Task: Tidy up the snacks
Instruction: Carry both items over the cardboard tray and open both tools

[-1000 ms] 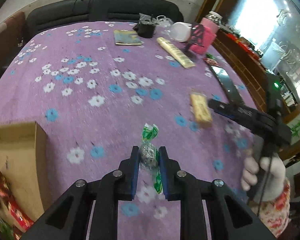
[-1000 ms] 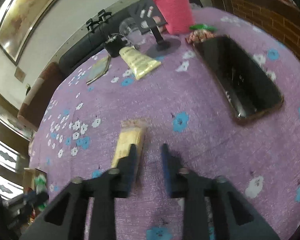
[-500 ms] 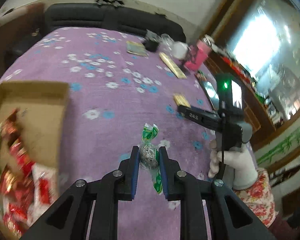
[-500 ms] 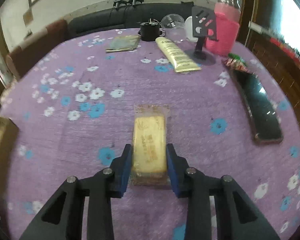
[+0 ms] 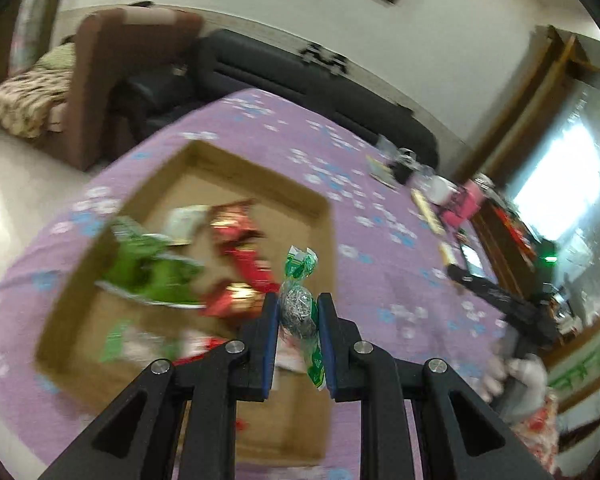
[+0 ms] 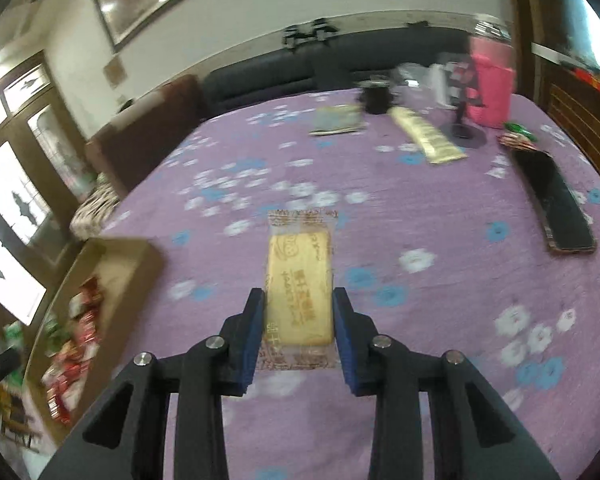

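My left gripper (image 5: pixel 298 318) is shut on a small candy in a clear wrapper with green ends (image 5: pixel 300 300), held in the air over the near right part of a cardboard box (image 5: pixel 256 176). Red, green and white snack packets (image 5: pixel 236 248) lie in that box. In the right wrist view my right gripper (image 6: pixel 299 312) is shut on a wrapped yellow biscuit (image 6: pixel 298 280), lifted above the purple flowered tablecloth (image 6: pixel 420 208). The box (image 6: pixel 112 264) shows at the left edge there. The right gripper (image 5: pixel 456 272) and its gloved hand (image 5: pixel 512 376) appear at the right of the left wrist view.
At the table's far right stand a pink-sleeved bottle (image 6: pixel 492 84), a black phone stand (image 6: pixel 464 128), a cream tube (image 6: pixel 428 140), a dark cup (image 6: pixel 376 98) and a flat packet (image 6: pixel 336 120). A black phone (image 6: pixel 556 204) lies at the right. A dark sofa (image 6: pixel 340 60) runs behind the table.
My left gripper swung left with the candy, from over the cloth to over the box. My right gripper closed on the yellow biscuit and lifted it off the table, rolling level.
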The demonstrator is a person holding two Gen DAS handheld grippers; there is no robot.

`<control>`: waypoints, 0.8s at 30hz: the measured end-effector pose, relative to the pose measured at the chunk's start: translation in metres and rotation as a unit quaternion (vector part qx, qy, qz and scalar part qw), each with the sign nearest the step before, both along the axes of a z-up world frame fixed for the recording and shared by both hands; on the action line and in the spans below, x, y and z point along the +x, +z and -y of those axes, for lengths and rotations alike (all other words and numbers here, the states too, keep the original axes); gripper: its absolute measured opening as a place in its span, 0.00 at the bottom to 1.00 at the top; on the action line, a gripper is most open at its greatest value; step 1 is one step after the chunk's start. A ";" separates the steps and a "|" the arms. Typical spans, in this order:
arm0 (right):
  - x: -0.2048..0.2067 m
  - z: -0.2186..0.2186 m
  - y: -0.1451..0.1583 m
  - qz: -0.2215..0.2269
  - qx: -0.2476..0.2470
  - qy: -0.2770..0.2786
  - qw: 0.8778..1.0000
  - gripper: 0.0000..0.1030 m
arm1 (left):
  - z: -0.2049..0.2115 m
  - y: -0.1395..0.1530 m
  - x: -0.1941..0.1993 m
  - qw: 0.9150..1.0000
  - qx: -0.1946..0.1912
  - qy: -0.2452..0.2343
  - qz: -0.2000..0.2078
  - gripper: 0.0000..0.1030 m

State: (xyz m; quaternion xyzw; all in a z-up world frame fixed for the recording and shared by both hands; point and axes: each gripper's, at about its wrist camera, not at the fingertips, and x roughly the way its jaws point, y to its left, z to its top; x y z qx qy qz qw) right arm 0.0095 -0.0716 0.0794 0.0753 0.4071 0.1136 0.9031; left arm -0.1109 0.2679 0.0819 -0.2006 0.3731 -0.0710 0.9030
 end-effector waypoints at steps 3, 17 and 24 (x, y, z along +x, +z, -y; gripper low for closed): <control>-0.009 -0.038 0.013 0.005 0.001 0.040 0.999 0.32 | -0.016 -0.006 -0.009 1.000 0.004 0.018 0.001 0.18; -0.059 -0.189 0.011 -0.020 -0.010 0.201 0.979 0.27 | -0.045 -0.023 -0.016 0.998 0.037 0.048 -0.007 0.19; -0.065 -0.214 -0.006 -0.025 -0.038 0.212 0.976 0.23 | -0.051 -0.031 -0.005 0.998 0.039 0.050 -0.024 0.19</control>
